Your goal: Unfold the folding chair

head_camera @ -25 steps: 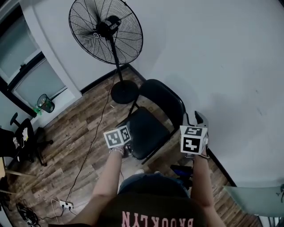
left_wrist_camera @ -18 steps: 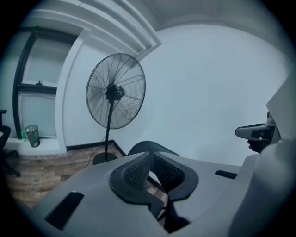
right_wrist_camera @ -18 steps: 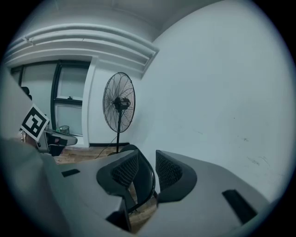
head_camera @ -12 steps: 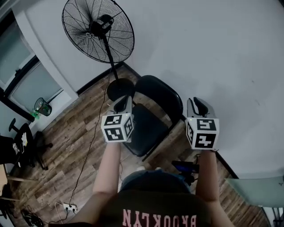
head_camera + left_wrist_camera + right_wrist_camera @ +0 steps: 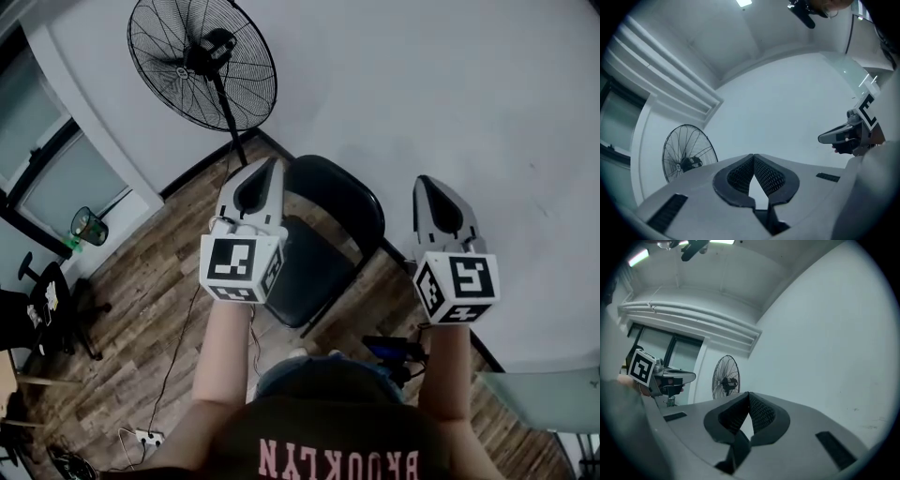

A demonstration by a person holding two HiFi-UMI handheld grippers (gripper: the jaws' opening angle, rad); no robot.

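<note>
The black folding chair [image 5: 323, 234] stands unfolded on the wood floor by the white wall, its seat flat and its backrest [image 5: 342, 192] upright. Both grippers hover high above it and touch nothing. In the head view my left gripper [image 5: 272, 165] is over the seat's left side. My right gripper [image 5: 425, 182] is to the right of the backrest. The left gripper view shows the left gripper [image 5: 753, 155] shut and empty. In its own view the right gripper [image 5: 748, 393] is also shut, its jaws having just closed on nothing.
A tall pedestal fan [image 5: 202, 66] stands behind the chair at the left, its cable [image 5: 192, 300] running across the floor to a power strip [image 5: 141, 434]. An office chair [image 5: 42, 305] sits at far left. A glass surface [image 5: 544, 422] is at lower right.
Both grippers have risen from beside the chair's seat to well above it, and now look much larger in the head view. The left one has also rolled.
</note>
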